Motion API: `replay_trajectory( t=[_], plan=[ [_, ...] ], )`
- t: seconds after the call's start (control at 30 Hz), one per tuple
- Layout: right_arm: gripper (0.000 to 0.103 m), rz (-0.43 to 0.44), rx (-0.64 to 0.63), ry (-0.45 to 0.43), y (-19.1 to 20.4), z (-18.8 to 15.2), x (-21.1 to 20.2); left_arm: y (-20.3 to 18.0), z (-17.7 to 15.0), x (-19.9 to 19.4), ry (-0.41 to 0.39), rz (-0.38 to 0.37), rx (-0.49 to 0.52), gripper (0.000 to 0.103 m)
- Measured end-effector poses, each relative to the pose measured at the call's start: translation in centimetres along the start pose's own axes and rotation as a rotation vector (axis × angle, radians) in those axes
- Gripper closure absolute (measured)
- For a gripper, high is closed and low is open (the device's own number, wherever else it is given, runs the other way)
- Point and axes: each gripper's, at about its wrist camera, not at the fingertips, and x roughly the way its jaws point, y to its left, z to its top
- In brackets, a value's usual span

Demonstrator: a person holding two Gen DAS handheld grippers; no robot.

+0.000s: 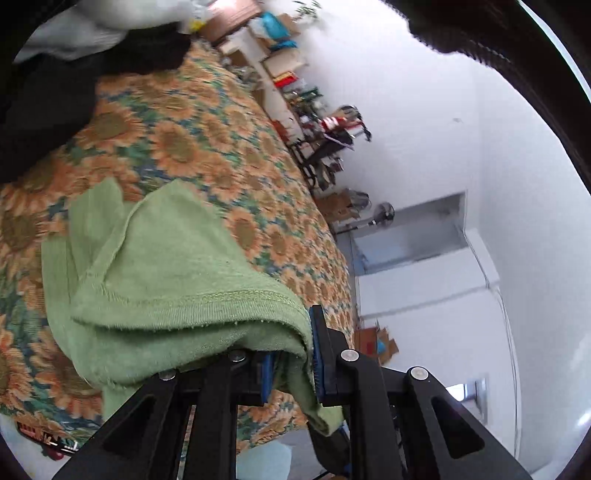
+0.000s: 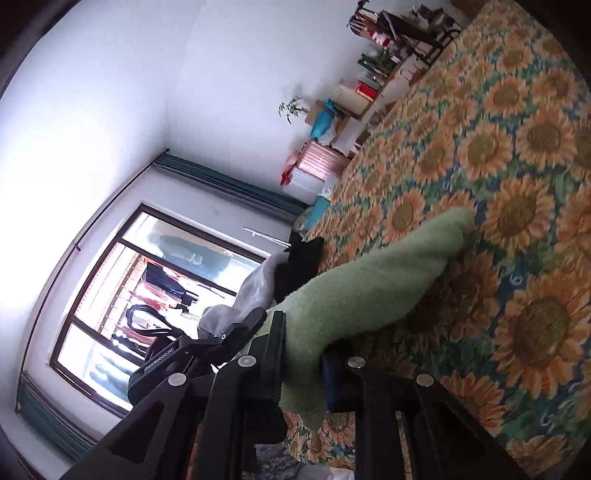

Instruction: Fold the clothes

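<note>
The left tool (image 1: 291, 354) is closed down on a green garment (image 1: 177, 280), its blue ridged pads (image 1: 318, 354) pinching a bunched fold of the cloth just behind a stitched hem. The fabric is a soft, slightly fuzzy knit with a fine ribbed weave and a double row of stitching along the edge; it drapes forward from the pads in a rounded hump and trails onto the bedspread (image 1: 207, 140). The right tool (image 2: 303, 354) is likewise clamped shut on the same green garment (image 2: 373, 288), which rises out of the pads as a thick, rolled tongue with a nappy, towel-like surface, its far end touching the bedspread (image 2: 517, 155). A short flap of cloth hangs below the right tool's fingers. The bedspread is a woven cover printed with large orange sunflowers on blue-green leaves. At its far edge in the left view lie dark clothes (image 1: 48, 110) and a pale grey piece (image 1: 92, 29), heaped and crumpled. Beyond the bed stand cluttered shelves (image 1: 295, 88) against a white wall, and the right view shows a dark-framed window (image 2: 147, 295) with teal curtains (image 2: 229, 181).
</note>
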Motion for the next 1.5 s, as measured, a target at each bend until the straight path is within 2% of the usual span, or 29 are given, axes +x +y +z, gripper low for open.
replay_trajectory(
  t=[0.13,0.23,0.33,0.43,0.53,0.63,0.77,0.83,0.93,1.07,1.17,1.23,1.37,1.43,1.5],
  plan=[
    [0.085,-0.012,-0.05,-0.104,1.5,0.7,-5.3,-3.8,-1.9,2.0,0.083,-0.042,0.086,0.086],
    [0.085,-0.04,-0.077,-0.198,2.2,0.7,-10.9,-6.8,-5.0,4.6,0.189,-0.11,0.121,0.086],
    [0.086,-0.107,-0.098,-0.311,2.1,-0.5,-17.8,-9.2,-11.2,8.1,0.349,-0.144,0.181,0.086],
    [0.086,-0.218,-0.093,-0.445,1.1,-2.9,-26.4,-11.6,-17.5,11.7,0.509,-0.177,0.241,0.086],
    [0.086,-0.323,-0.024,-0.574,-0.4,-6.0,-34.8,-14.0,-23.7,15.2,0.67,-0.211,0.301,0.086],
    [0.086,-0.42,0.067,-0.681,-2.3,-9.9,-41.4,-16.0,-30.1,18.7,0.826,-0.24,0.357,0.086],
    [0.086,-0.568,0.197,-0.774,-5.6,-15.0,-47.3,-13.9,-39.7,23.2,1.007,-0.242,0.361,0.086],
    [0.086,-0.601,0.301,-0.8,-8.2,-17.4,-49.4,-11.5,-43.1,25.1,1.068,-0.208,0.325,0.086],
    [0.086,-0.657,0.424,-0.804,-11.8,-20.6,-51.4,-7.7,-47.3,27.5,1.165,-0.114,0.31,0.086],
    [0.086,-0.702,0.536,-0.804,-14.7,-23.1,-52.8,-5.6,-51.2,29.3,1.221,-0.033,0.349,0.086],
    [0.086,-0.735,0.542,-0.815,-15.2,-23.4,-53.6,-6.4,-52.6,29.9,1.232,-0.012,0.393,0.086],
    [0.086,-0.712,0.519,-0.855,-14.6,-23.8,-54.5,-8.6,-53.2,30.2,1.222,-0.059,0.455,0.086],
    [0.086,-0.754,0.422,-0.864,-12.4,-23.1,-55.3,-12.2,-53.1,29.8,1.174,-0.176,0.569,0.086],
    [0.086,-0.789,0.399,-0.831,-11.8,-23.0,-54.3,-12.0,-53.4,30.0,1.178,-0.17,0.617,0.086],
    [0.086,-0.814,0.435,-0.786,-12.4,-24.5,-53.3,-10.0,-54.3,30.3,1.206,-0.117,0.649,0.086]
  ],
)
